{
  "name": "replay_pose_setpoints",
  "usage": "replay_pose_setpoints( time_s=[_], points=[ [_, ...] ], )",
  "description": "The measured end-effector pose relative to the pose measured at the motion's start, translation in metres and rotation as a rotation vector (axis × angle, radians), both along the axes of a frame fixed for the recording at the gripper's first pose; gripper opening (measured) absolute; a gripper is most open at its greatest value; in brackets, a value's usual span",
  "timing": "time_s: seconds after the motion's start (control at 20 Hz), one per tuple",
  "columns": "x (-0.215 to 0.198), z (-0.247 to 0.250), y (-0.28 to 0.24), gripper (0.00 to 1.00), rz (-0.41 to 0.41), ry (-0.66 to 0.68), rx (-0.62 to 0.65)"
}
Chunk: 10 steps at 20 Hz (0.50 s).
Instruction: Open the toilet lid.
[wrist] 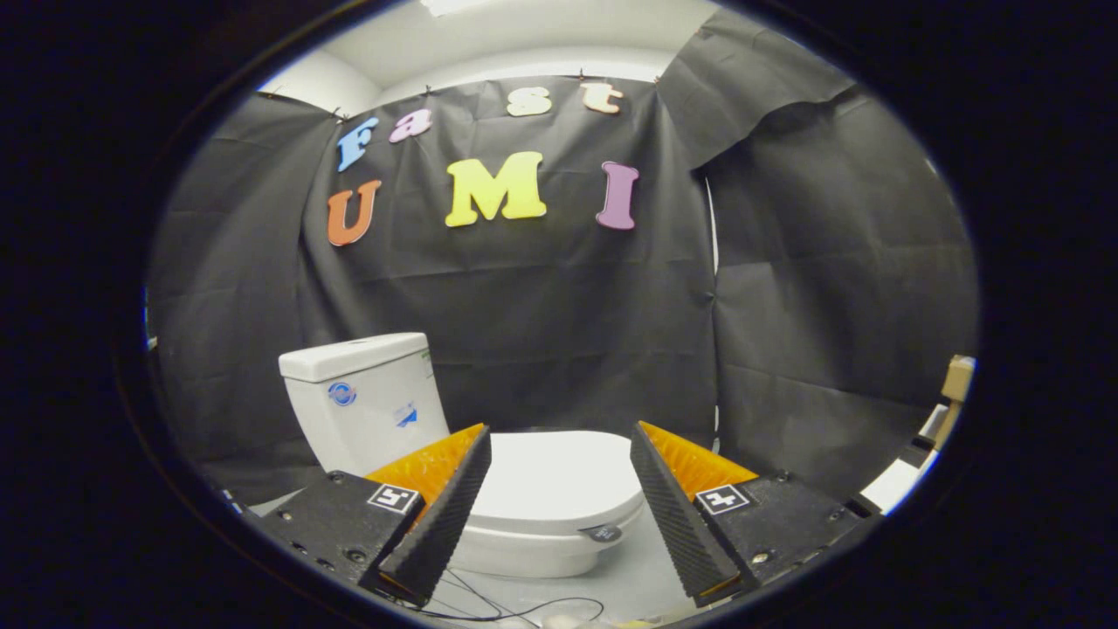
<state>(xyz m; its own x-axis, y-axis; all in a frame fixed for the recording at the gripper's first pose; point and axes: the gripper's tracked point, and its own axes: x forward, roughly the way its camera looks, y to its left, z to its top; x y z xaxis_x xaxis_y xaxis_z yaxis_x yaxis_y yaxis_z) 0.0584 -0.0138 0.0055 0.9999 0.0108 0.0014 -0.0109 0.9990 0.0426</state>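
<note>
Black-cloth booth, gripper (561, 437) wide open (touching nothing), toilet lid (559, 480) closed

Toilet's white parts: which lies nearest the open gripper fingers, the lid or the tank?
The closed white oval toilet lid, lying flat just beyond the open gripper, seen between its fingers. The boxy white tank stands upright farther back against the black cloth wall.

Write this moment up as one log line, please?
stage: approach | tongs: open, holding nothing | toilet lid: down, seen between and beyond the fingers | tank: behind lid | contact: none yet
</note>
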Motion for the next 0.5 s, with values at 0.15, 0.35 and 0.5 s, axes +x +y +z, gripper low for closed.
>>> replay_pose_setpoints(
  time_s=[0.15, 0.35, 0.5],
  points=[
    [0.024, -0.013, -0.017, 1.0, -0.002, 0.04, 0.056],
    [0.054, -0.047, -0.047, 1.0, -0.028, 0.115, 0.106],
    [0.071, -0.076, -0.066, 1.0, -0.049, 0.183, 0.176]
  ],
)
